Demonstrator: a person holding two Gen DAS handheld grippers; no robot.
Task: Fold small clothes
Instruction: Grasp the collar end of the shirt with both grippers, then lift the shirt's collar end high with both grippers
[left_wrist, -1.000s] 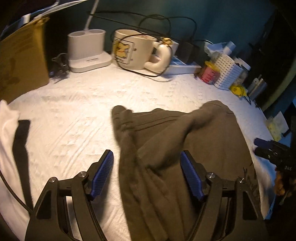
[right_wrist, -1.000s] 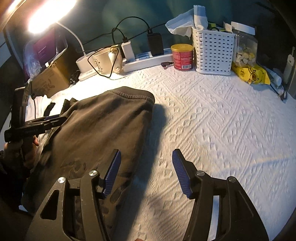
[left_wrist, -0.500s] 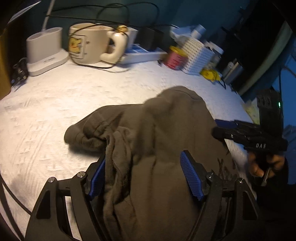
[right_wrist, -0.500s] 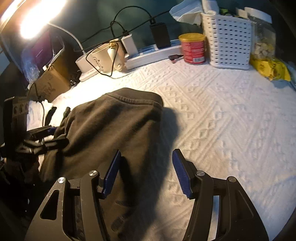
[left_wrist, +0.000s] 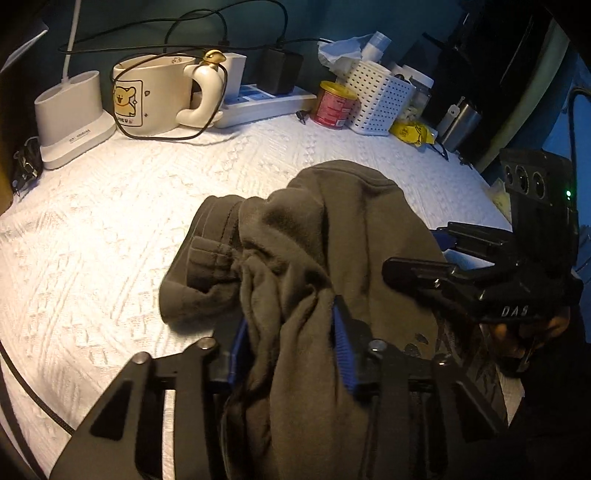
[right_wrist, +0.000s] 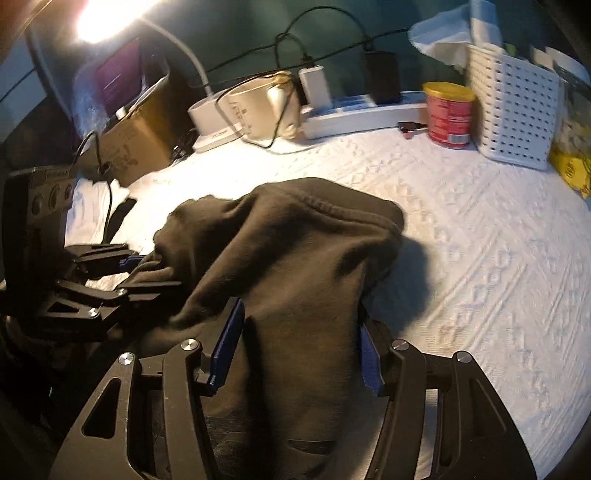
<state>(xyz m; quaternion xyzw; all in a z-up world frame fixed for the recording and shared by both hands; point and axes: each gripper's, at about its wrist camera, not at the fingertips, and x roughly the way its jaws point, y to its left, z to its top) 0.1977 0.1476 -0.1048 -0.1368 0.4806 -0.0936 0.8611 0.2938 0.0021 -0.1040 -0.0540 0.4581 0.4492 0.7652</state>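
Note:
A dark olive-brown small garment (left_wrist: 332, 229) lies bunched on the white textured cloth (left_wrist: 110, 240). My left gripper (left_wrist: 291, 350) is shut on a bunched fold of the garment between its blue pads. In the right wrist view the garment (right_wrist: 295, 258) drapes between the fingers of my right gripper (right_wrist: 299, 350), whose jaws stand wide around the cloth. The right gripper also shows at the right of the left wrist view (left_wrist: 480, 273), and the left gripper at the left of the right wrist view (right_wrist: 110, 280).
At the back stand a white lamp base (left_wrist: 70, 114), a cream mug (left_wrist: 155, 99) with a black cable, a power strip (left_wrist: 266, 103), a red can (left_wrist: 334, 105), a white basket (left_wrist: 380, 96) and a yellow packet (left_wrist: 413, 131). A cardboard box (right_wrist: 136, 144) stands at the back left.
My left gripper has closed on the garment's fold and carried it to the right. My right gripper has moved forward over the garment's right side, so cloth now lies between its fingers.

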